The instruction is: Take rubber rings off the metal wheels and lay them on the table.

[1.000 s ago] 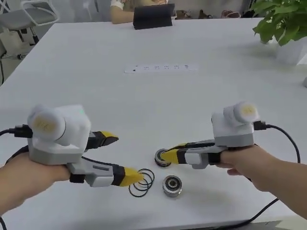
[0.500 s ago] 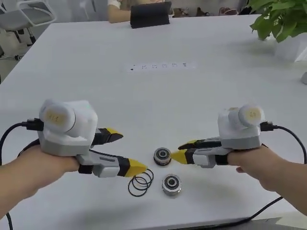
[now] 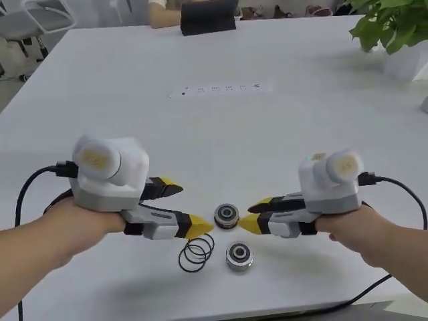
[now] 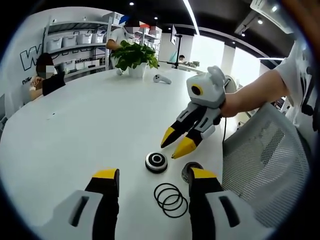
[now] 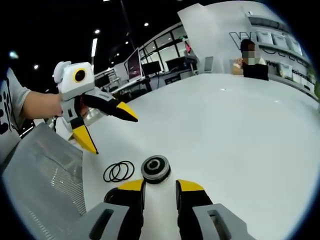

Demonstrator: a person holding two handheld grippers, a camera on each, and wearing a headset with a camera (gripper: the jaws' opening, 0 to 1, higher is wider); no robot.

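While we hold both tools low over the white worktop (image 3: 281, 134), the loose rubber rings (image 3: 195, 253) lie nearest us, overlapping, with the near metal wheel (image 3: 239, 256) just beside them at three o'clock. Beyond, the far metal wheel (image 3: 227, 215) sits between the yellow tips. At its nine o'clock the left hand-held gripper (image 3: 194, 207) has its jaws wide apart and empty. At three o'clock the right hand-held gripper (image 3: 246, 216) shows a narrower gap, gripping nothing. Farther off lie a power strip (image 3: 221, 88) and, at two o'clock, a potted plant (image 3: 391, 27).
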